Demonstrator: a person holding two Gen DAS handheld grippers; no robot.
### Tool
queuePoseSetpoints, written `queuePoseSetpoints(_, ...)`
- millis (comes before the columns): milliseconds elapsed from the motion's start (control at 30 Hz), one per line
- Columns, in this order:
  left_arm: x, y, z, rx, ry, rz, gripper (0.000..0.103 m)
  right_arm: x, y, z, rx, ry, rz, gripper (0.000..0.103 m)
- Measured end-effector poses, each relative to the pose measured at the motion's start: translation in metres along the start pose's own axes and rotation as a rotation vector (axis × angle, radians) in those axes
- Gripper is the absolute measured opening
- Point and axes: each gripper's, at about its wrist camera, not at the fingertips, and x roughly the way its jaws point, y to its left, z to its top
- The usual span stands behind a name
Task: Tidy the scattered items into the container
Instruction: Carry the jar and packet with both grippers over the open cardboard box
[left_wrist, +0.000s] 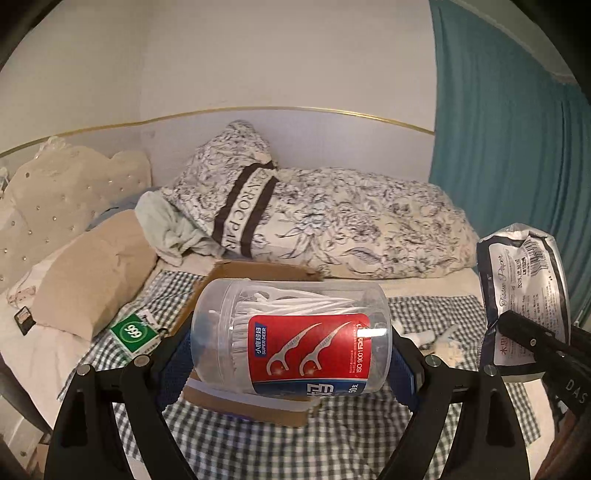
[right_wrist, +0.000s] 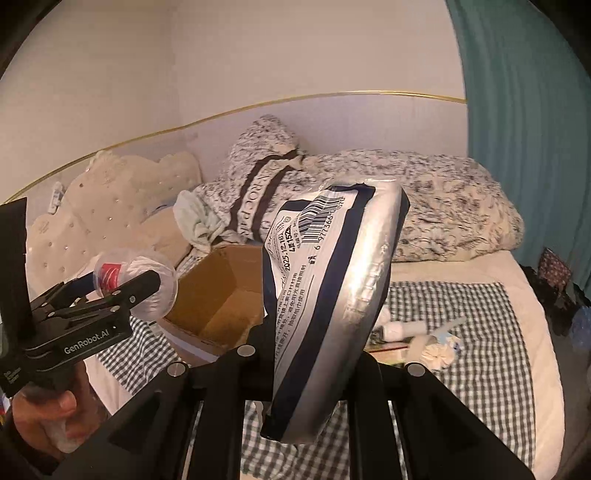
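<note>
My left gripper (left_wrist: 291, 354) is shut on a clear floss-pick jar (left_wrist: 291, 336) with a red label, its jaws wide around the jar's two ends. The jar lies sideways in the air over the open cardboard box (left_wrist: 240, 406) on the checked cloth. In the right wrist view the jar (right_wrist: 147, 284) and left gripper (right_wrist: 122, 291) hang at the box's (right_wrist: 218, 295) left rim. My right gripper (right_wrist: 314, 347) is shut on a silver, white and navy tissue pack (right_wrist: 332, 288), held up to the right of the box. In the left wrist view the same tissue pack (left_wrist: 524, 295) is at far right.
A small white bottle (right_wrist: 399, 329) and a crumpled white thing (right_wrist: 437, 354) lie on the checked cloth (right_wrist: 461, 314) right of the box. A green packet (left_wrist: 135, 332) lies to its left. A floral duvet (left_wrist: 351, 221), pillows (left_wrist: 92, 277) and a teal curtain (left_wrist: 509, 129) surround the bed.
</note>
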Motion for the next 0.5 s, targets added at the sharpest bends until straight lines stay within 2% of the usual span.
queuePoseSetpoints(500,0.027,0.06,0.009,-0.015,0.01,0.108,0.089,0.058,0.052,0.02,-0.044,0.034,0.087,0.012)
